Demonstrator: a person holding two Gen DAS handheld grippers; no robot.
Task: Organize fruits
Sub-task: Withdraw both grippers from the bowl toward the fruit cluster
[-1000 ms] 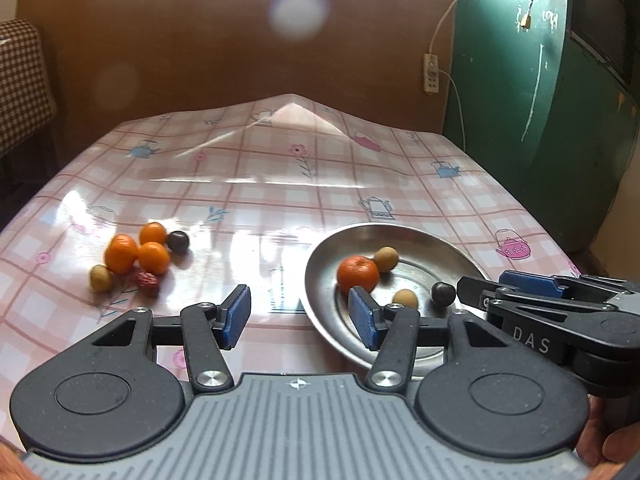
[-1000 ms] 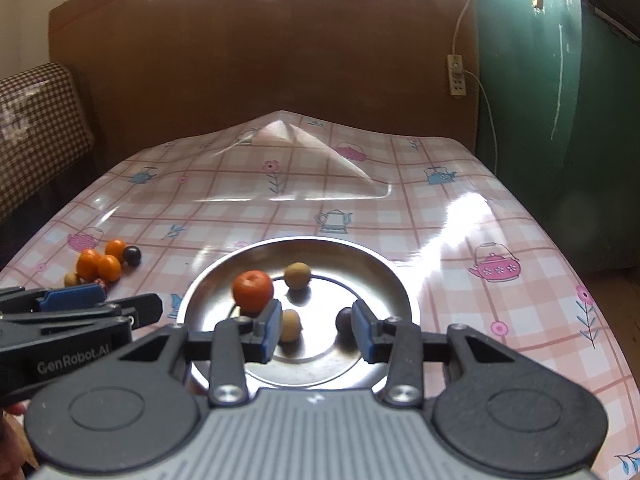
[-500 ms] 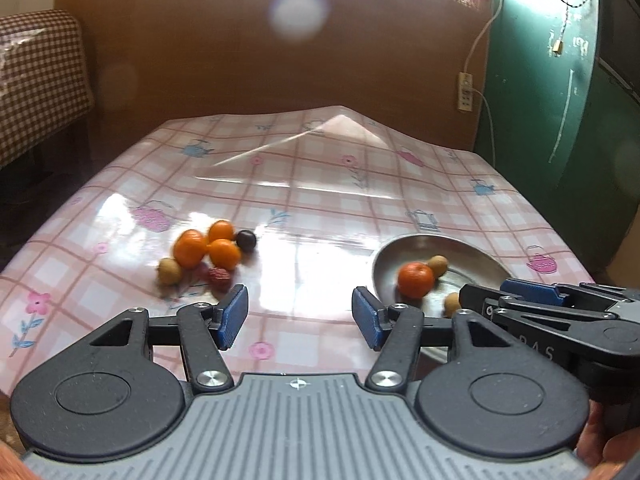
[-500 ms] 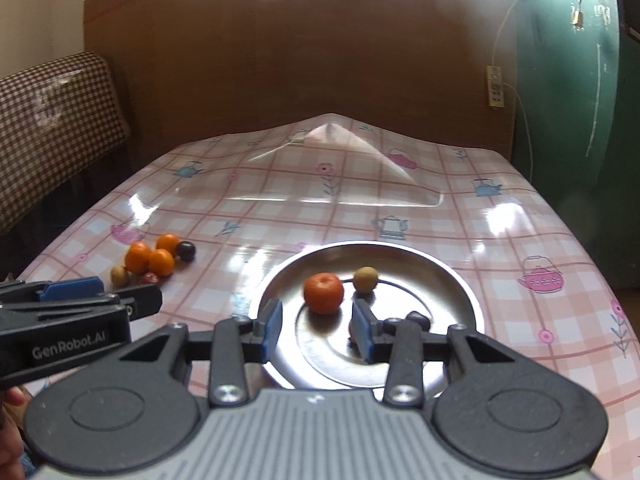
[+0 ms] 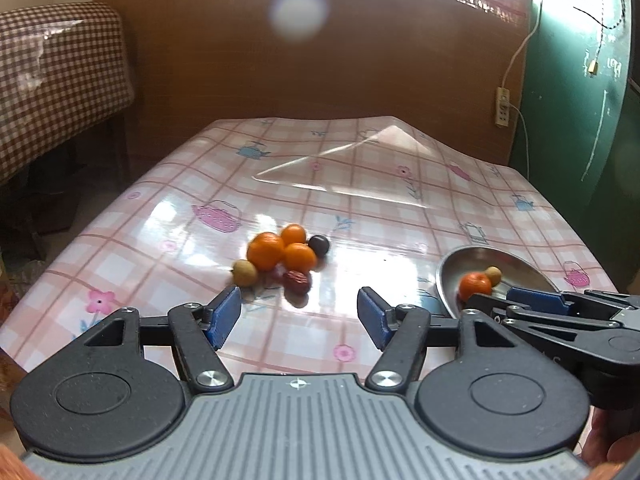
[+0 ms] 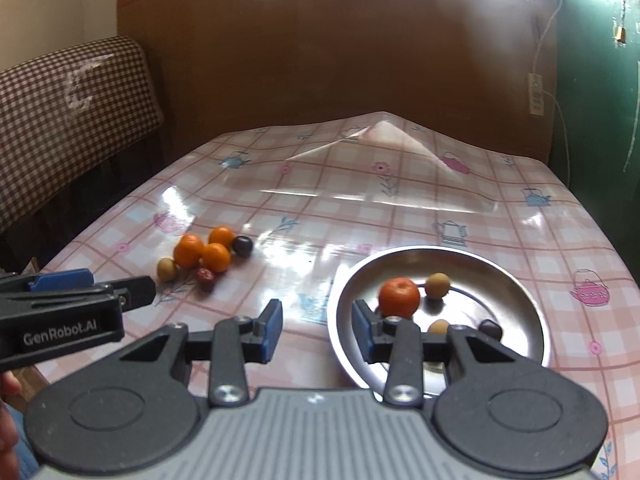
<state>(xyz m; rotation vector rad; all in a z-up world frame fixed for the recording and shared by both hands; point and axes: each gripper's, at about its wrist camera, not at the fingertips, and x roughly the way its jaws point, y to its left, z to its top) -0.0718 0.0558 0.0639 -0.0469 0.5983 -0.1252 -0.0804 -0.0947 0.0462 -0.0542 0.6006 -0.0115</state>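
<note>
Left gripper (image 5: 298,312): jaws released, empty, aimed at loose fruit cluster (image 5: 282,260) on bench. Right gripper (image 6: 316,330): jaws released, empty, by round steel plate (image 6: 520,300). Recommended approach: isolate dark red date (image 5: 297,281), nearest; avoid nudging neighbours.

Checked sofa (image 5: 56,80), green wall (image 6: 600,80), wall socket (image 5: 502,107).

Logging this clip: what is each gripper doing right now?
Left gripper: open, holding nothing.
Right gripper: open, holding nothing.
</note>
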